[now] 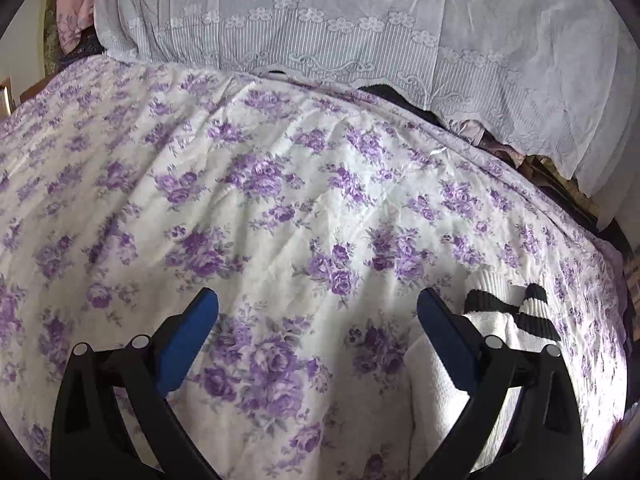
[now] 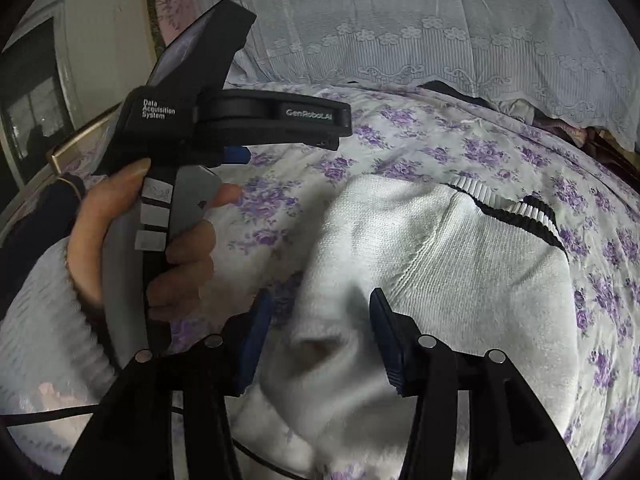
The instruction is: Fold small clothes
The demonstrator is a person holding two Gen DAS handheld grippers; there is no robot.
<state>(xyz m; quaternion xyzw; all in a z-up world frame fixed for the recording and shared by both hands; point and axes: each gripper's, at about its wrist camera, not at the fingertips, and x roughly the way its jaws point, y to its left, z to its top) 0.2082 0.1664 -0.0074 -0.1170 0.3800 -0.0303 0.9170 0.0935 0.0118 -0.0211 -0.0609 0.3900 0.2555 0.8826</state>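
The white knitted sweater lies crumpled on the bedspread, its black-and-white striped hem turned toward the far side. My right gripper hangs just over a raised fold of it, jaws apart with the knit between them, though I cannot tell whether the pads touch it. My left gripper is off to the sweater's left, jaws spread wide over bare flowered cloth, holding nothing; the sweater's edge lies just beside its right finger. From the right wrist I see the left hand wrapped around that gripper's grip, close on my left. The bedspread is white with purple roses, wrinkled, and fills most of the surface. Behind it hangs a pale lace cloth, with dark things showing under its lower edge. Left of the lace is pink fabric; farther left, a wall and a dark window. The flowered cloth left of the sweater lies open.
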